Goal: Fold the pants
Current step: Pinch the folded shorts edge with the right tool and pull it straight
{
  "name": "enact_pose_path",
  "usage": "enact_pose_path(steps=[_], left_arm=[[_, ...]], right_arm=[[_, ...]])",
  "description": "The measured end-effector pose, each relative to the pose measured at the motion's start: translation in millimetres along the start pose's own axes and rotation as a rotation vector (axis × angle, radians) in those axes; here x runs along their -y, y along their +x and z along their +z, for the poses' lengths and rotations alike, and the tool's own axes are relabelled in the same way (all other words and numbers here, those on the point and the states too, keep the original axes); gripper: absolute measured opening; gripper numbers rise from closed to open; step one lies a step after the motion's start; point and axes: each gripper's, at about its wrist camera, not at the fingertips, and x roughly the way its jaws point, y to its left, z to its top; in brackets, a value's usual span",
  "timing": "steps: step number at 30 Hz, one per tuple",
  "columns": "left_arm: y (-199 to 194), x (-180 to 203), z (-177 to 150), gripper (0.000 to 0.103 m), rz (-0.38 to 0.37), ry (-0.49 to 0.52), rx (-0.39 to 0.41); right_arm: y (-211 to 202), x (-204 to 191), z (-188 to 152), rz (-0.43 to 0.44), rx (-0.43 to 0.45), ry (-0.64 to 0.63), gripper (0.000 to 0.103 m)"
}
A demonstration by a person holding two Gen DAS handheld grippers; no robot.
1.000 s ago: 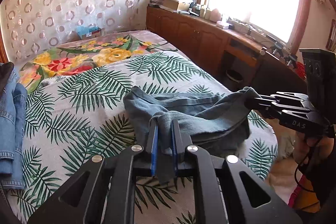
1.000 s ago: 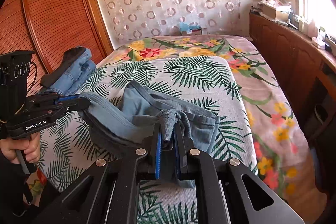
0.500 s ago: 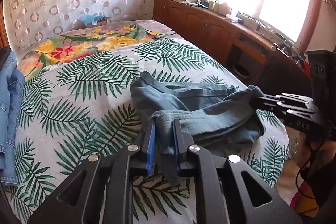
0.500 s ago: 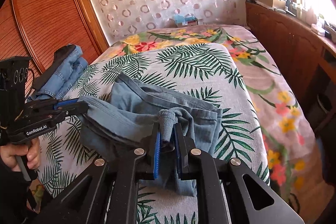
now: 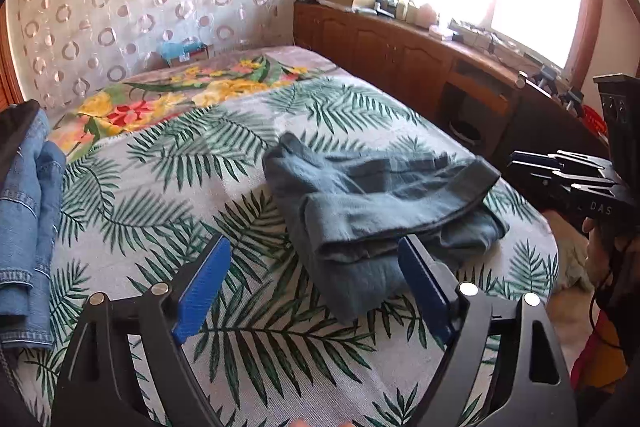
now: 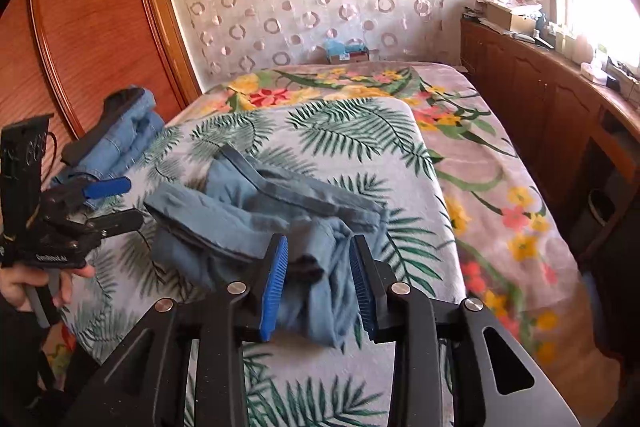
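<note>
The grey-blue pants (image 5: 380, 203) lie folded in a loose bundle on the palm-leaf bedspread (image 5: 168, 195), near the bed's front right corner. My left gripper (image 5: 312, 273) is open, its blue pads apart just in front of the bundle's near edge. It also shows in the right wrist view (image 6: 120, 203), open and clear of the cloth. My right gripper (image 6: 318, 267) is open with the pants (image 6: 280, 211) lying between its pads, not clamped. It shows at the right in the left wrist view (image 5: 520, 163), just off the bundle's right end.
A stack of folded denim jeans (image 5: 28, 211) lies at the bed's left edge, also in the right wrist view (image 6: 120, 131). A wooden cabinet (image 5: 400, 55) runs along the window wall on the right. A wooden wardrobe (image 6: 100, 27) stands to the left.
Both grippers were shut on the pants and have opened. The cloth has dropped onto the bed, and both grippers have drawn back a little.
</note>
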Motion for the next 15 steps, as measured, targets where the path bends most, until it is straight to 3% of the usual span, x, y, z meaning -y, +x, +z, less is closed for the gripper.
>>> enact_pose_path(steps=[9, 15], left_arm=[[20, 2, -10, 0.086, 0.009, 0.037, -0.084], [32, -6, -4, 0.086, 0.036, 0.018, -0.098]], right_arm=[[4, -3, -16, 0.012, -0.073, -0.046, 0.034], [20, -9, -3, -0.006, -0.093, -0.107, 0.035]])
